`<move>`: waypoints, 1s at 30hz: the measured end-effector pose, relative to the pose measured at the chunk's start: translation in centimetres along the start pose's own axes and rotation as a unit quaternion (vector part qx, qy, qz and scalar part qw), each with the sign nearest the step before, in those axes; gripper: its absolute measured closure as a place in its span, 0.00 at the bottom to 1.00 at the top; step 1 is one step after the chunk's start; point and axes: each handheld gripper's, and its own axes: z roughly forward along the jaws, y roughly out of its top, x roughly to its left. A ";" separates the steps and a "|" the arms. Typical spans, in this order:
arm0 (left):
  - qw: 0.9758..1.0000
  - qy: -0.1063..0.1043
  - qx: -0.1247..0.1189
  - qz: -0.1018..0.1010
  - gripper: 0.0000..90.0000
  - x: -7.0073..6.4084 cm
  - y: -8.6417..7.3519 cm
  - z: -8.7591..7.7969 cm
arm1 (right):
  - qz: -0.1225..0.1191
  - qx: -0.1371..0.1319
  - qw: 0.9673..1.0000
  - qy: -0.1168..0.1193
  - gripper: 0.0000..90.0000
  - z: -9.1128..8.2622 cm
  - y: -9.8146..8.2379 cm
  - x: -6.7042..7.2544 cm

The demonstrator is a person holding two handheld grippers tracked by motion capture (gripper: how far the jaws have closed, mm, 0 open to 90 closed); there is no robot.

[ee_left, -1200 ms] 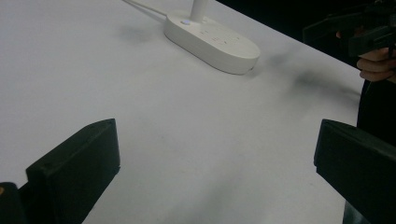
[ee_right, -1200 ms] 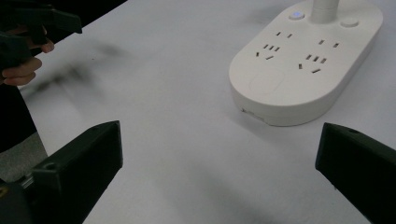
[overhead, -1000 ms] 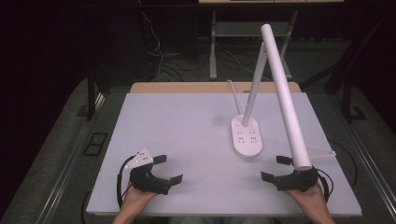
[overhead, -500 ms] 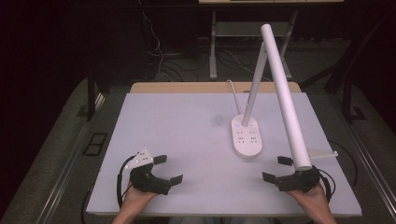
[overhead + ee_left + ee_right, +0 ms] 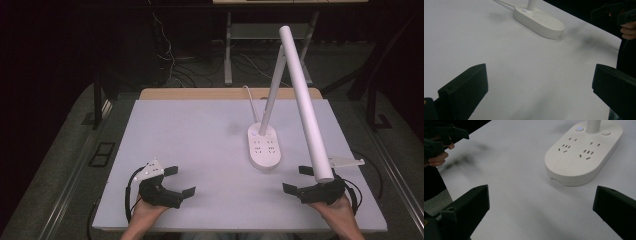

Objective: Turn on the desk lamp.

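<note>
A: Both grippers sit low at the near edge of the table point(image 5: 150, 125). The left gripper point(image 5: 176, 181) has its jaws spread wide, nothing between them, and it is where it was a second ago.

B: Same on the other side. The right gripper point(image 5: 299, 179) is spread and empty too, and I'd say it has barely crept, if at all, since a second ago.

A: And the desk lamp point(image 5: 265, 145)? Its white base with the sockets stands right of centre, well apart from the left gripper, nearer the right one. The stem leans up and the long head point(image 5: 305, 105) slants down over the right hand.

B: In the right gripper view the base point(image 5: 584, 155) lies just ahead, a small blue light point(image 5: 579, 128) glowing beside the stem.

A: So no contact yet. My read: the reach for the lamp hasn't begun.
</note>
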 end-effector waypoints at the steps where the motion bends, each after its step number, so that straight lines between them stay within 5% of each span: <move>1: 1.000 -0.001 0.002 -0.001 0.00 0.0 0.0 0.0 | 0.000 0.002 1.000 0.001 0.00 0.0 0.1 0.0; 30: 1.000 0.004 0.000 -0.004 0.00 0.1 -0.1 -0.2 | -0.013 0.023 1.000 0.009 0.00 0.6 4.4 -1.6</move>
